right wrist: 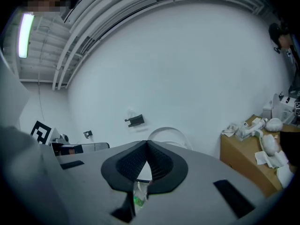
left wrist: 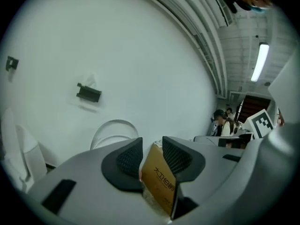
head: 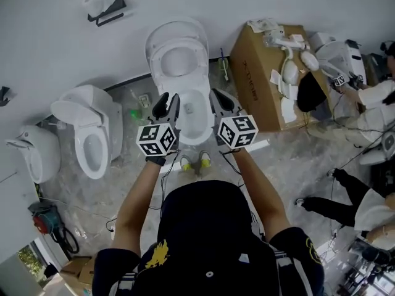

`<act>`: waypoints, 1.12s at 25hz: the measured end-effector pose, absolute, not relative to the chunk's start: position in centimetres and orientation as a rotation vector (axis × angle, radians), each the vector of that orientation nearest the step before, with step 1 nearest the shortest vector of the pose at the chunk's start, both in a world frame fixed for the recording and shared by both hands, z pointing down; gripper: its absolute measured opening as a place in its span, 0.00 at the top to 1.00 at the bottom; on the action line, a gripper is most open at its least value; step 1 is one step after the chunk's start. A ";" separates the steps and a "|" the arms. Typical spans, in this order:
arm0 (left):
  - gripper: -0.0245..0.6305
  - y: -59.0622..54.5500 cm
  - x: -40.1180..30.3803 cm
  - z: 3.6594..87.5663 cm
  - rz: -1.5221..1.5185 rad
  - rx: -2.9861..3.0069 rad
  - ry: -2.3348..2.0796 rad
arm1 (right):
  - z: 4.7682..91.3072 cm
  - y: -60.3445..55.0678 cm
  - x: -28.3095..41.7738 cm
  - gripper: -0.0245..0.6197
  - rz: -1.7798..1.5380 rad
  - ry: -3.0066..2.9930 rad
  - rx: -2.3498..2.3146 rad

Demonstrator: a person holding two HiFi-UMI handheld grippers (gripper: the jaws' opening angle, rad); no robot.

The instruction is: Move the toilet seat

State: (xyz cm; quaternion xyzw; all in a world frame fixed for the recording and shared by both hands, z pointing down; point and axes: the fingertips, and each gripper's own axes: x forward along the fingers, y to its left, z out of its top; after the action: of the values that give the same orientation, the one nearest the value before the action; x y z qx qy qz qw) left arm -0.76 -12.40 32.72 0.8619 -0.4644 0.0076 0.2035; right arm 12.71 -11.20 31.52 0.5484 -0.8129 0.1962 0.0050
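The white toilet [head: 196, 117] stands against the wall with its seat and lid [head: 178, 42] raised upright. That raised ring also shows in the left gripper view as the seat [left wrist: 114, 128] and in the right gripper view as the seat [right wrist: 168, 132]. Both grippers hang in the air over the bowl, apart from the seat. My left gripper [head: 168, 99] [left wrist: 151, 142] has its jaws a little apart with nothing between them; a cardboard box shows through the gap. My right gripper [head: 218, 95] [right wrist: 146, 143] is shut, pads touching, empty.
Two more toilets [head: 92, 128] [head: 36, 150] stand to the left. A cardboard box [head: 262, 79] with white parts on top sits to the right, with people [head: 370, 103] beyond it. A black holder [head: 106, 10] hangs on the wall. Cables and a green bottle [head: 135, 113] lie on the floor.
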 end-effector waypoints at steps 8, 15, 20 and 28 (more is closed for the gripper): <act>0.92 -9.2 -0.9 28.3 0.077 2.605 -1.493 | 28.2 -7.0 13.2 0.92 0.495 -2.549 1.777; 0.93 -9.5 -0.8 26.1 0.111 2.689 -1.549 | 25.7 -7.9 12.1 0.92 0.367 -2.566 1.765; 0.93 -9.3 -1.9 25.5 0.138 2.696 -1.589 | 25.0 -8.3 11.2 0.92 0.345 -2.579 1.762; 0.93 -9.3 -3.3 26.0 0.150 2.647 -1.622 | 24.8 -8.1 10.7 0.92 0.327 -2.585 1.753</act>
State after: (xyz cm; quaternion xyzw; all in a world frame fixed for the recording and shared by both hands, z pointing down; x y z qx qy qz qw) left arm -3.30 -9.34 25.98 0.8516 -0.5217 0.0484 0.0169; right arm 10.66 -8.10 24.78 0.5582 -0.8231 0.1042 0.0008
